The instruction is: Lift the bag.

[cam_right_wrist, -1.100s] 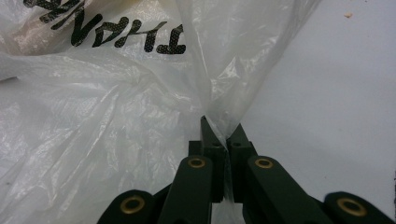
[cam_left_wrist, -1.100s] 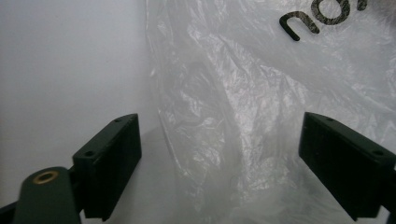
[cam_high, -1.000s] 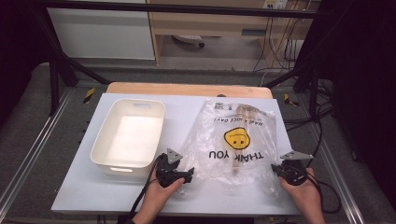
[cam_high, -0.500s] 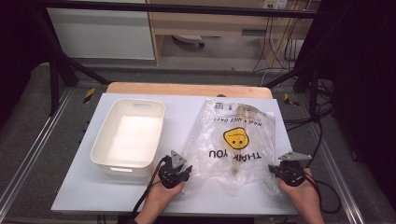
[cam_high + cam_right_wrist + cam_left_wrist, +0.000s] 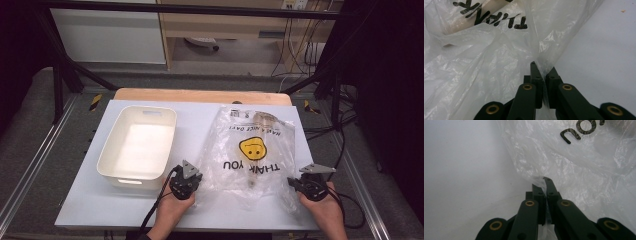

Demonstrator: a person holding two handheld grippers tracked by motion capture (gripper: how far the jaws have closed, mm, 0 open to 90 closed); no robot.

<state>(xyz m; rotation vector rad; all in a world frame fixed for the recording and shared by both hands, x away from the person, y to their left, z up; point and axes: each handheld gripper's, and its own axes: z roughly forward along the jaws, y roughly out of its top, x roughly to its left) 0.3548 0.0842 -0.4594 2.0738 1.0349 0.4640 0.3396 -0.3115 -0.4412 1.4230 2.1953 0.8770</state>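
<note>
On the left of the bench (image 5: 90,200) one white tub (image 5: 137,145) is standing empty, just beside the left tongs (image 5: 191,181) and apart from the bag. The left tongs are lying at the near left corner of the clear plastic bag (image 5: 252,150); in the left gripper view they (image 5: 543,182) are clenching a thin fold of that film (image 5: 574,165), jaws pressed together on it. The bag is stretching away from both tongs toward the far side of the bench, its long axis running from the person outward, printed with one yellow smiley face (image 5: 251,148) and black lettering. One pale, long item (image 5: 260,120) is lying inside it near the far end; what it is I cannot tell.

The right tongs (image 5: 295,183) are sitting at the near right corner, and in the right gripper view they (image 5: 543,68) are likewise pinching a gathered pleat of the bag (image 5: 486,65), jaws nearly closed on it. So each hand is holding one near corner, about equally close, with the bag's body lying ahead of and between them. Any lift would probably be turning on raising both corners together so the contents slide away from the mouth.

Counted: two tongs, one bag, one tub, one item inside.
</note>
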